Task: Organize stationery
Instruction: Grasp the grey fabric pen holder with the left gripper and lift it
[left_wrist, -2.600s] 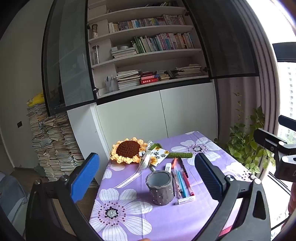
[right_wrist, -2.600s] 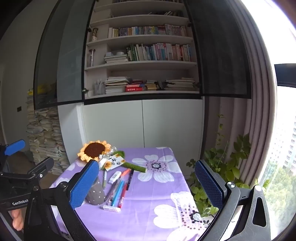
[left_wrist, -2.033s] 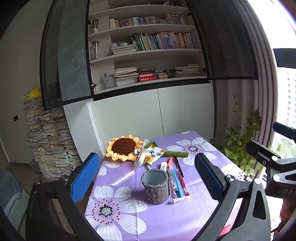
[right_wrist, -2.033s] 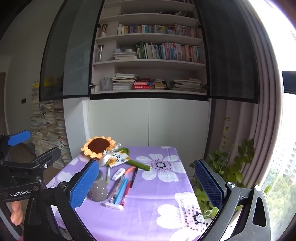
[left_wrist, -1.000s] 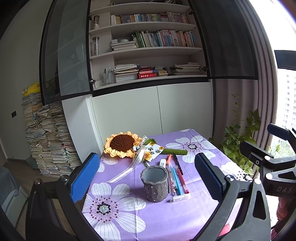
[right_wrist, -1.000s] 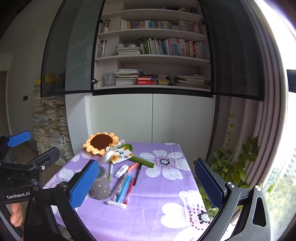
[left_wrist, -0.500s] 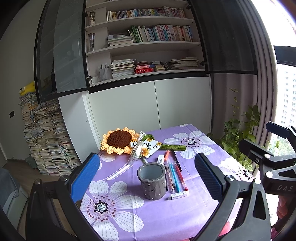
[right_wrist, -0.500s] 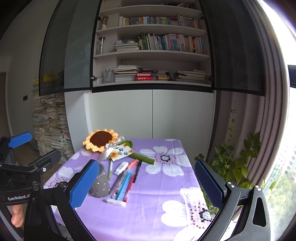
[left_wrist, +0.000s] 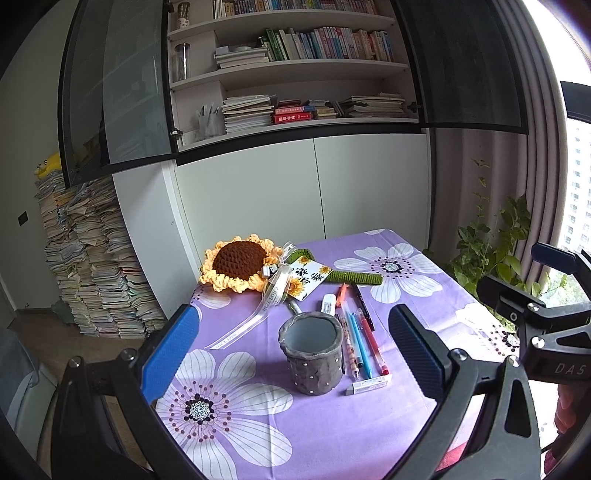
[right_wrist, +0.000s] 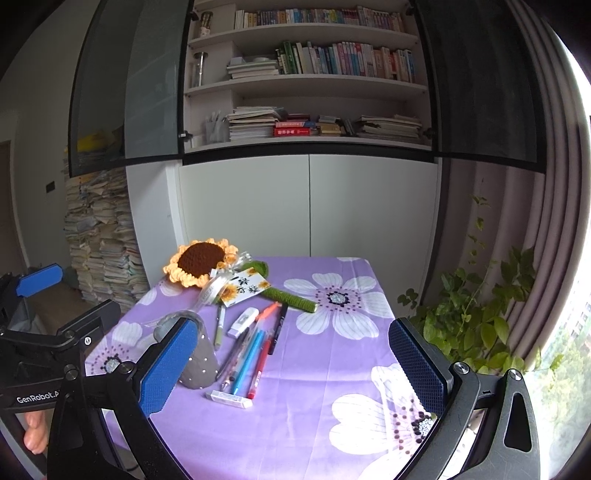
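A table under a purple floral cloth is seen. A crocheted sunflower lies at its far left. A grey pen cup stands upright; pens and a white eraser lie just beside it. Left gripper and right gripper are held wide apart, empty, above the table.

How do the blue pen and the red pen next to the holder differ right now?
The blue pen has a light blue barrel; the red pen beside it is red. The blue pen lies closer to the grey pen holder; the red pen lies on its far side. Both lie flat on the purple tablecloth, roughly parallel, untouched.
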